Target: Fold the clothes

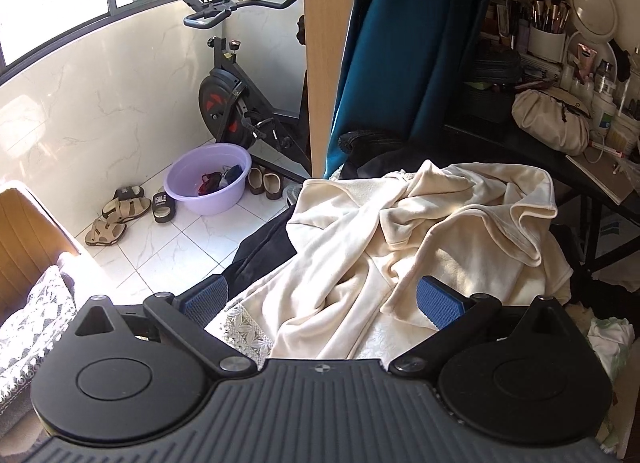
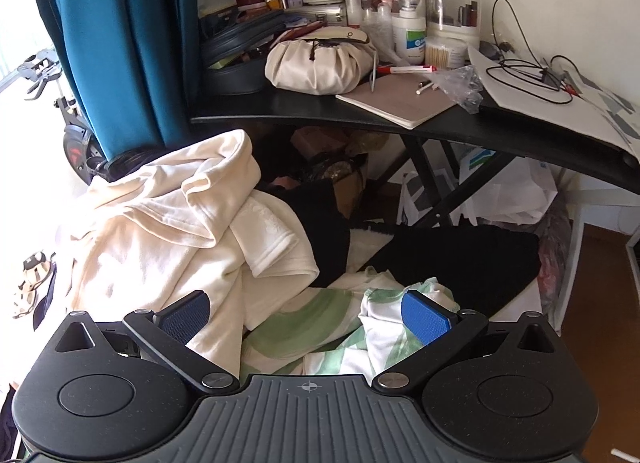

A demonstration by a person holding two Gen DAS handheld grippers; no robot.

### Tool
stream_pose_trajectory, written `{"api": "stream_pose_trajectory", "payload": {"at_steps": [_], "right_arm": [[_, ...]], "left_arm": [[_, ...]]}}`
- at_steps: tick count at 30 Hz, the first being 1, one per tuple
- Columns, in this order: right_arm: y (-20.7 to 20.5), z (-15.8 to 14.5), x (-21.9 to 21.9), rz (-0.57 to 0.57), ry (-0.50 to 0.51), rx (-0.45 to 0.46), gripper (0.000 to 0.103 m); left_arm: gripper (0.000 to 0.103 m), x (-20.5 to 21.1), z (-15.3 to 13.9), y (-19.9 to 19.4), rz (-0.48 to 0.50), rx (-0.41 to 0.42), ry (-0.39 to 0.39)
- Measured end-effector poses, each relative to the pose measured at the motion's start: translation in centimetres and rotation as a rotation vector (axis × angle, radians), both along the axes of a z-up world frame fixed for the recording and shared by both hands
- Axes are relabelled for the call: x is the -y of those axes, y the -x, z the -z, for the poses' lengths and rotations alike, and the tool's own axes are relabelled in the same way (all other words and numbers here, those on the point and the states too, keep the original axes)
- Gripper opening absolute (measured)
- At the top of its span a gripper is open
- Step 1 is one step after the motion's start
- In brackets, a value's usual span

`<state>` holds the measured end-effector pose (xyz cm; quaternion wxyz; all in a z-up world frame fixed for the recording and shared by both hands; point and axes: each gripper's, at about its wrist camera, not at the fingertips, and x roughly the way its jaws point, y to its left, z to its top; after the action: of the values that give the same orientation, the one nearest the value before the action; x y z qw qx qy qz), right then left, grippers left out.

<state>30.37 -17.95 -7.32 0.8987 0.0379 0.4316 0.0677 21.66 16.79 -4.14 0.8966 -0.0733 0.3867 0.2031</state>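
A crumpled cream garment (image 1: 420, 231) lies heaped on a pile of clothes, with dark clothing (image 1: 260, 259) under its left side. My left gripper (image 1: 324, 301) hovers open over its near edge, blue pads wide apart, nothing between them. In the right wrist view the same cream garment (image 2: 168, 231) fills the left. A green-and-white patterned cloth (image 2: 320, 331) lies beneath my right gripper (image 2: 308, 317), which is open and holds nothing. Black clothing (image 2: 452, 263) lies beyond it.
A cluttered black desk (image 2: 400, 119) overhangs the pile at the back right. A teal curtain (image 1: 404, 43) hangs behind. On the tiled floor to the left stand an exercise bike (image 1: 236, 83), a purple basin (image 1: 208, 179) and sandals (image 1: 120, 215).
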Motion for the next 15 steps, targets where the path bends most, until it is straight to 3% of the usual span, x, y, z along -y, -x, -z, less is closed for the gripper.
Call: {"api": "stream_pose_trajectory", "payload": {"at_steps": [8,15], "right_arm": [[-2.2,0.4,-4.7,0.051,0.03,-0.021,0.101],[-5.7,1.9,-12.1,0.001,0.041,-0.014,0.096]], "left_arm": [[0.103,-5.0,1.7,-3.9,0.038,0.003,0.069],[0.103,-10.3,2.4,-5.3,0.042,-0.008,0.069]]}}
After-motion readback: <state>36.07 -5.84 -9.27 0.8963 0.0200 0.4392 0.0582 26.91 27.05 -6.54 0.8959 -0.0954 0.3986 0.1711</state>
